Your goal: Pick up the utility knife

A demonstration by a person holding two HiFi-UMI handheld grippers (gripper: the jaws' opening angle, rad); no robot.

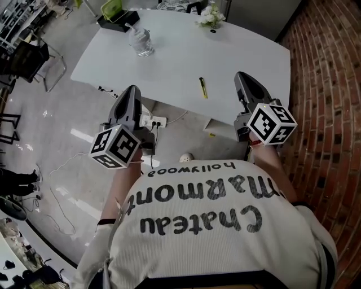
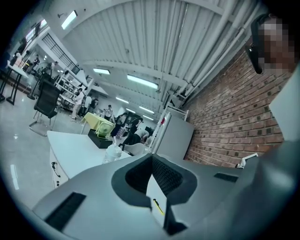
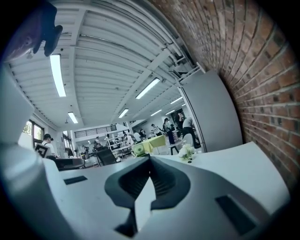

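The utility knife (image 1: 202, 87), slim and yellow with dark ends, lies on the white table (image 1: 169, 62) near its front edge. Both grippers are held short of that edge, over the floor. My left gripper (image 1: 133, 89) is to the knife's left and my right gripper (image 1: 241, 75) to its right; both are shut and hold nothing. In the left gripper view the jaws (image 2: 152, 156) meet at the tips, and the knife (image 2: 158, 206) shows in the gap below them. The right gripper view has the shut jaws (image 3: 150, 159) pointing over the table (image 3: 234, 164).
A clear plastic bottle (image 1: 141, 42) stands at the table's back left, a black box (image 1: 115, 21) behind it, and white flowers (image 1: 211, 17) at the far edge. A power strip (image 1: 152, 120) and cables lie on the floor under the table. A brick wall (image 1: 327, 84) runs along the right.
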